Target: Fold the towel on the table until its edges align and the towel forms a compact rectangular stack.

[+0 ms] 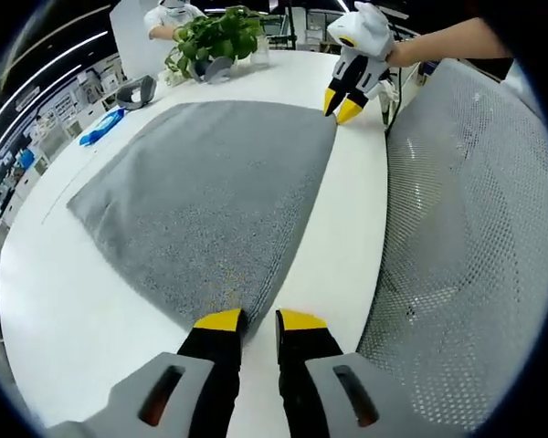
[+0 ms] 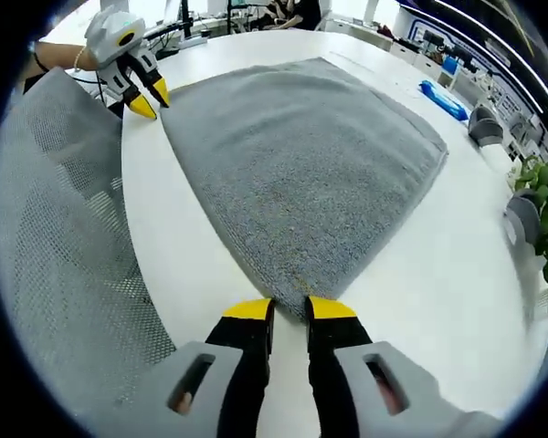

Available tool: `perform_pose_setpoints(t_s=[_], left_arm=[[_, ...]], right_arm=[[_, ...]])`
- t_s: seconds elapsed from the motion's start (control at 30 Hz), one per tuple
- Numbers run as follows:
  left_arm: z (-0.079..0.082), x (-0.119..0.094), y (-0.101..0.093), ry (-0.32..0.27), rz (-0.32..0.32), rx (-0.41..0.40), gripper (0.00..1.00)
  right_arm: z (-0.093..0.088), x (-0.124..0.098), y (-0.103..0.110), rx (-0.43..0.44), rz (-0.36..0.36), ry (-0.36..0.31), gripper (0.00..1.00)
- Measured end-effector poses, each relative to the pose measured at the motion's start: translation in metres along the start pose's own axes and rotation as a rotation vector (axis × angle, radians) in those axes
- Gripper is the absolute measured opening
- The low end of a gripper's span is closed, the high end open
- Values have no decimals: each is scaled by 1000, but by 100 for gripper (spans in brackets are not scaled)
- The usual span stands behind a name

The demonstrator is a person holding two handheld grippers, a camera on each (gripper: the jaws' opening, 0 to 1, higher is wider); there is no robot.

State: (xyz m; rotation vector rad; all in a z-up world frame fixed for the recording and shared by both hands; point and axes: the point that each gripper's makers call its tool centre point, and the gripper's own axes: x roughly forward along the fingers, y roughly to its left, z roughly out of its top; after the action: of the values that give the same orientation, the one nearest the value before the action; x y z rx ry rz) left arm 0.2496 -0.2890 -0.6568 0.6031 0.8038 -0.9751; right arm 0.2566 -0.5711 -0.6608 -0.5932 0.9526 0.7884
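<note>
A grey towel (image 1: pixel 210 192) (image 2: pixel 301 155) lies spread flat on the white table (image 1: pixel 64 310) (image 2: pixel 438 274). In the left gripper view, my left gripper (image 1: pixel 260 321) sits at the towel's near corner, jaws drawn close with the corner pinched between them. My right gripper (image 1: pixel 341 105) shows at the towel's far corner, held by a person's arm. In the right gripper view, my right gripper (image 2: pixel 290 310) has its narrow jaws on that corner of the towel. My left gripper (image 2: pixel 148 99) is at the opposite corner, top left.
A grey mesh chair back (image 1: pixel 475 228) (image 2: pixel 64 237) stands along the table edge beside both grippers. A potted plant (image 1: pixel 215 41) (image 2: pixel 543 201), a blue object (image 1: pixel 100 128) (image 2: pixel 443 99) and a grey device (image 1: pixel 135 91) (image 2: pixel 484 123) lie beyond the towel. A person (image 1: pixel 169 18) sits at the far end.
</note>
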Motion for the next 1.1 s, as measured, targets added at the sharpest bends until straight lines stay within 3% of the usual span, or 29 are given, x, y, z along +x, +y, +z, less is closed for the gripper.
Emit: perform_pose_setpoints(t_s=[0.17,0.27,0.37,0.5,0.73,1.1], left_arm=[[-1,-3,4,-30,49,6,7],[-1,-2,3,-34,65,19,7],[-1,-3,4,-12,83,77,4],[0,-4,6,1,86,42,3],[1,-10,6,22,95,39,2],[15,-32,15,-3,130,4,2]], right_arm=[[-2,0,-3,35,-47,-39,7],[-5,-1,-2,-3,-66,-49,4],[-3,-1,-4,-40,-69,-29,2],[-2,0,-3,-62,-68,-6,1],[1,-5,-1,71,-13,-4,0],[11,-23,5,75,-28,-39,0]])
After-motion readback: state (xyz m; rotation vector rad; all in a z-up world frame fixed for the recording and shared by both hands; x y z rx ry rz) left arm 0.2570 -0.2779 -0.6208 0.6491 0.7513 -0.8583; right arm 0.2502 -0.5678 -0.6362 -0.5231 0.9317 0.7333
